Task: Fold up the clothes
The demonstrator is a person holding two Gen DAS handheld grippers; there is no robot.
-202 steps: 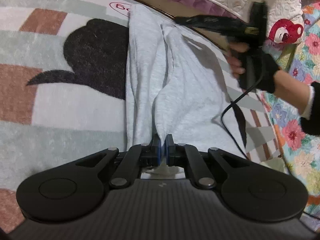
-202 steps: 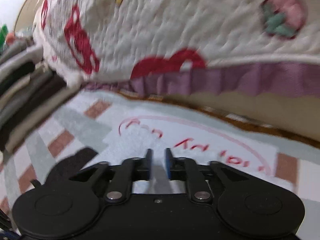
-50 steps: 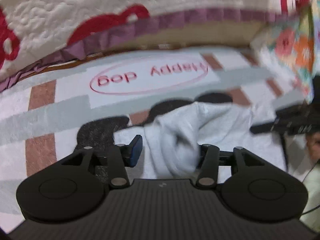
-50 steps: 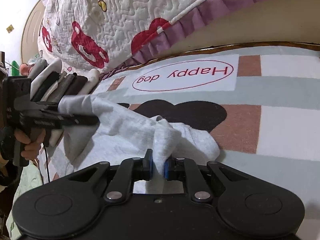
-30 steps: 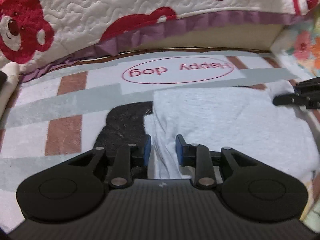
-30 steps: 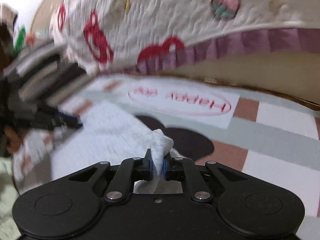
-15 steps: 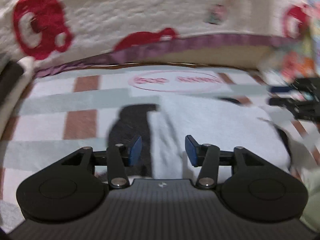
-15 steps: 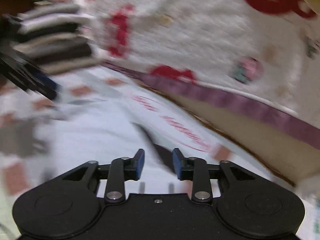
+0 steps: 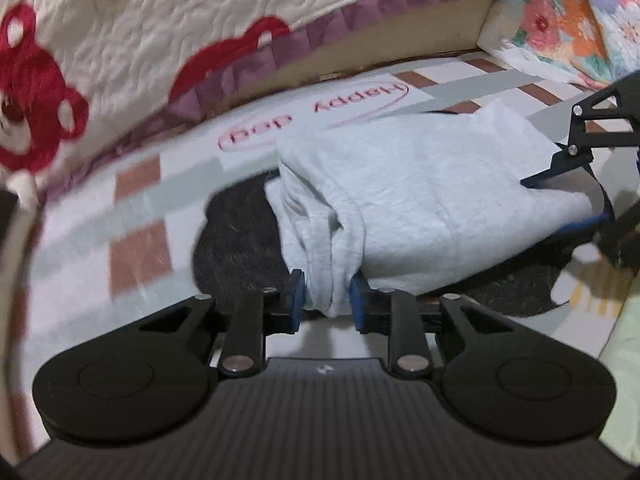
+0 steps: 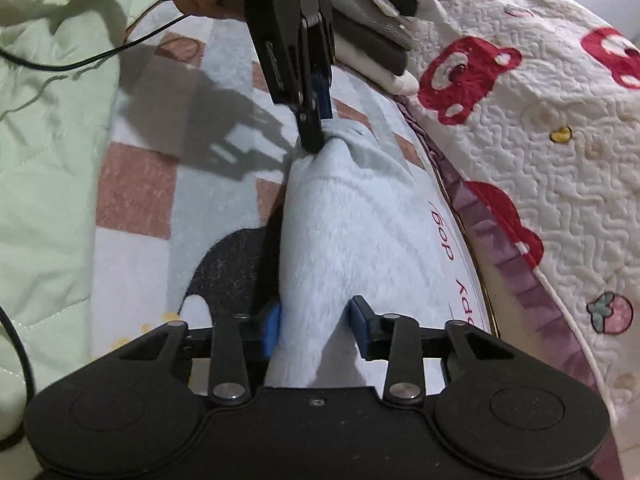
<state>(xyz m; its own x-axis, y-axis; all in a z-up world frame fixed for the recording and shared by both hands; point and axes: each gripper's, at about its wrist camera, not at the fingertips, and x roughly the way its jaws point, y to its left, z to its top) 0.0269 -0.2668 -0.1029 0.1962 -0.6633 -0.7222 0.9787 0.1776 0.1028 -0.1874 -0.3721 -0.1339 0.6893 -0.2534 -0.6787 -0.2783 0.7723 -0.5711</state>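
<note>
Checked mat (image 9: 136,200) with "Happy dog" oval, bear-print quilt (image 10: 520,100) behind, green quilted cover (image 10: 44,160) and stacked clothes (image 10: 380,12) in right view only, folded grey garment (image 9: 420,184) on mat, left gripper (image 9: 326,300) closing on its bunched end, right gripper (image 10: 314,326) closing around the other end

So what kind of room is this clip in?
Probably a bedroom: a quilted bear-print bedspread hangs beside the "Happy dog" floor mat, where the grey garment lies, with folded clothes stacked nearby.
</note>
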